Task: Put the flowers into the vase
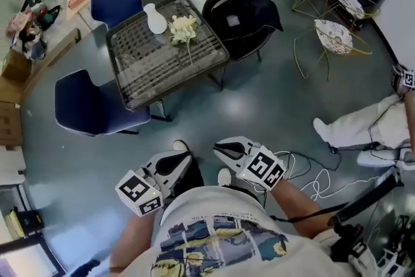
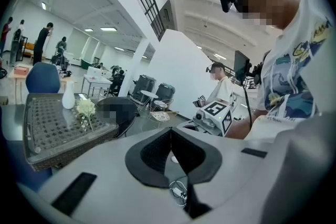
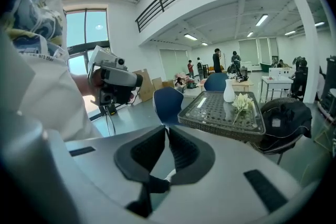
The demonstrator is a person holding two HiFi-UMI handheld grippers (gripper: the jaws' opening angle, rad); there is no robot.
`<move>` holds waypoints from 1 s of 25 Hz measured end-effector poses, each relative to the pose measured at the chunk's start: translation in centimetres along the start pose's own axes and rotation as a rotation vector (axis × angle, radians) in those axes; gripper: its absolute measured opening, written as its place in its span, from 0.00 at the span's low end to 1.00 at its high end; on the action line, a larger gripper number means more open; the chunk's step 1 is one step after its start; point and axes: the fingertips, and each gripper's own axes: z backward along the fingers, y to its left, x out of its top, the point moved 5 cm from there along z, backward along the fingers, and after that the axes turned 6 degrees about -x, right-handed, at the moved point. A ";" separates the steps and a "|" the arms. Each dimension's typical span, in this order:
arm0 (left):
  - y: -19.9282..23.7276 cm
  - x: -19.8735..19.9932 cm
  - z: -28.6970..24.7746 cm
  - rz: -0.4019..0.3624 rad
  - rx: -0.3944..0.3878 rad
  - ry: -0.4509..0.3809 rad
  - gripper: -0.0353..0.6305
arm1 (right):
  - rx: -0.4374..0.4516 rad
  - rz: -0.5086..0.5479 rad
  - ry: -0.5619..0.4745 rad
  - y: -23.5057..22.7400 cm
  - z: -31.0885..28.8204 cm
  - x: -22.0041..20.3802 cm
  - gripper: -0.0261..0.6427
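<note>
**Head view: both grippers shut and empty, flowers lying on the table**

Grey floor (image 1: 259,107) takes up most of the head view. Toward the upper left stands a square table (image 1: 152,78) with a woven top. A far blue chair (image 1: 115,0) sits at its back corner and a near blue chair (image 1: 91,107) at its left side. A black chair (image 1: 240,19) is at its right.

A second person (image 1: 363,126) in light trousers sits at the right edge. White cables (image 1: 311,181) trail across the floor between that person and the wearer, whose printed shirt (image 1: 214,240) fills the bottom of the frame.

The left gripper (image 1: 178,149) and right gripper (image 1: 219,151) are held side by side close to the body, well apart from the table. Each carries its marker cube.

In the left gripper view the jaws of the left gripper (image 2: 171,130) meet at the tips with nothing between them. The right gripper view shows the right gripper (image 3: 166,128) the same way (pads together, only floor beyond them).

The white vase (image 1: 154,19) stands upright near the table's far edge. The flowers (image 1: 183,28) lie flat on the tabletop just beside it, to its right. Their pale heads are next to the vase and their stems run toward the table's middle.
</note>
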 end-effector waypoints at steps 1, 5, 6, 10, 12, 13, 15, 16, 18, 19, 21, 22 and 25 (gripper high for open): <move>0.6 0.5 -0.2 0.000 -0.020 -0.009 0.07 | -0.001 -0.014 0.001 -0.7 -0.5 0.3 0.06; 4.3 3.0 -0.2 -0.023 -0.083 -0.025 0.07 | -0.033 -0.037 0.015 -3.6 -3.5 2.6 0.06; 5.4 3.7 0.1 -0.032 -0.092 -0.025 0.07 | -0.050 -0.037 0.022 -4.2 -4.6 3.2 0.06; 9.9 6.4 3.0 -0.052 -0.121 -0.035 0.07 | -0.126 -0.018 0.015 -6.9 -9.5 6.8 0.21; 12.5 7.4 4.8 -0.050 -0.120 -0.042 0.07 | -0.159 -0.038 0.002 -8.7 -12.1 8.3 0.23; 13.8 7.7 5.6 -0.048 -0.114 -0.042 0.07 | -0.172 -0.058 -0.002 -9.7 -13.4 8.8 0.24; 16.3 8.2 7.1 -0.044 -0.091 -0.041 0.07 | -0.190 -0.090 -0.001 -11.9 -15.8 9.7 0.25; 17.4 8.4 7.7 -0.037 -0.074 -0.044 0.07 | -0.197 -0.099 0.007 -13.1 -16.9 10.2 0.26; 19.1 8.8 8.6 -0.014 -0.040 -0.058 0.07 | -0.205 -0.104 0.032 -15.5 -18.7 11.0 0.27; 19.8 9.1 8.9 -0.005 -0.026 -0.068 0.07 | -0.208 -0.098 0.047 -16.9 -19.4 11.5 0.27; 21.2 9.7 9.2 0.008 -0.002 -0.081 0.08 | -0.216 -0.079 0.073 -20.0 -21.0 12.6 0.27; 21.9 10.0 9.2 0.015 0.008 -0.084 0.09 | -0.220 -0.070 0.083 -21.7 -21.8 13.1 0.27; 24.2 10.9 8.8 0.053 0.040 -0.100 0.12 | -0.232 -0.053 0.103 -27.6 -24.6 14.0 0.28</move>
